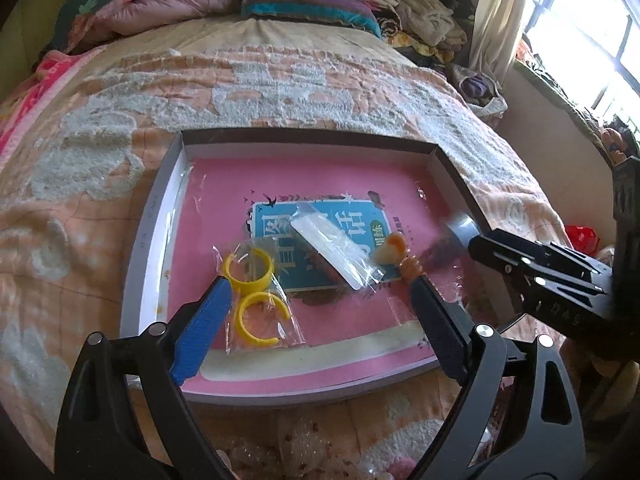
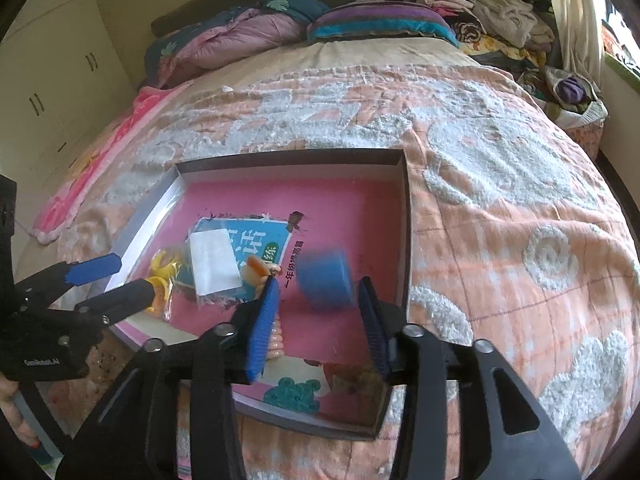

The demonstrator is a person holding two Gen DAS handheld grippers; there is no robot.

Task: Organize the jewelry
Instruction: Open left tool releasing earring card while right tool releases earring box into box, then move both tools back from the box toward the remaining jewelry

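Both hand-held grippers tilt down over a shallow box (image 1: 168, 196) on the bed (image 1: 280, 92). The left hand-held gripper (image 1: 320, 284) is spread wide and empty above bagged yellow rings (image 1: 256, 280). The right hand-held gripper (image 2: 318, 292) has released; a blurred blue block (image 2: 326, 280) sits between its parted fingers, untouched.

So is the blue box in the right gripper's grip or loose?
Loose. The blue box sits blurred between the right gripper's open fingers, with gaps either side, over the tray.
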